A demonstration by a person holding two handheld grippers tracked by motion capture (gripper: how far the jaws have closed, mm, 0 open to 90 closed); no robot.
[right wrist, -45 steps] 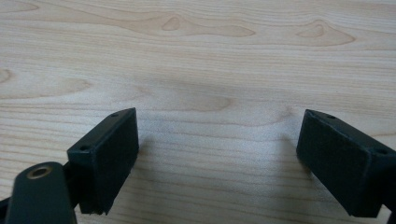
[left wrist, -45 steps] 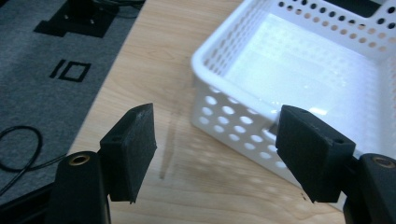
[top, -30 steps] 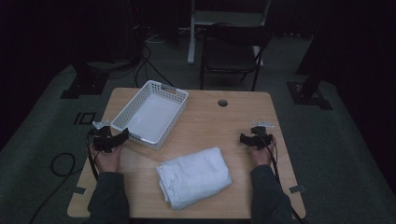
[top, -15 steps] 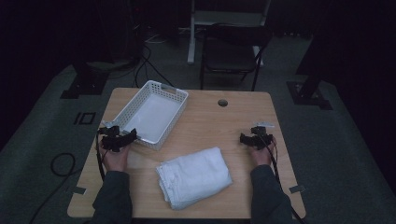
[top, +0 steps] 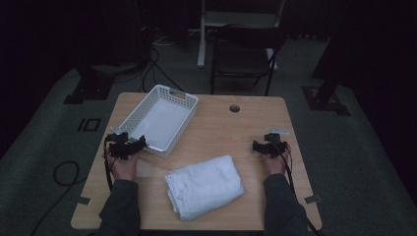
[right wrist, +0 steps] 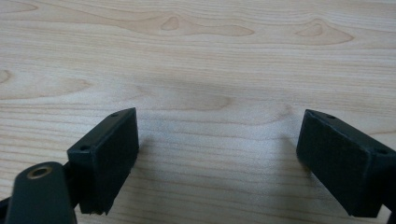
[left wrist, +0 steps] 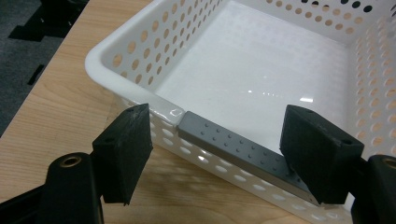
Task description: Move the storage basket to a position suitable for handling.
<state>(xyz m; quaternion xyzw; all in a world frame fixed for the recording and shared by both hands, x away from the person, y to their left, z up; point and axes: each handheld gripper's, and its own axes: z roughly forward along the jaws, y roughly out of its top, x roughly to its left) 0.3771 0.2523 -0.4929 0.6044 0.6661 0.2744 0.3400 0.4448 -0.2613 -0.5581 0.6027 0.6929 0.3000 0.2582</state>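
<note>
White basket (top: 160, 120) sits near the table's (top: 231, 132) far-left corner; left gripper (left wrist: 215, 154) spread wide around its rim; right gripper (right wrist: 217, 163) released over bare wood; towel (top: 204, 186) by the near edge.

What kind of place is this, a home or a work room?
Probably a lab or studio set up for recording, not a home. A lone wooden table stands on grey carpet, black stand bases flank it, cables run across the floor, and the surroundings are kept dark.

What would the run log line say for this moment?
left gripper: open at basket rim | right gripper: open over table | towel: folded, untouched
</note>
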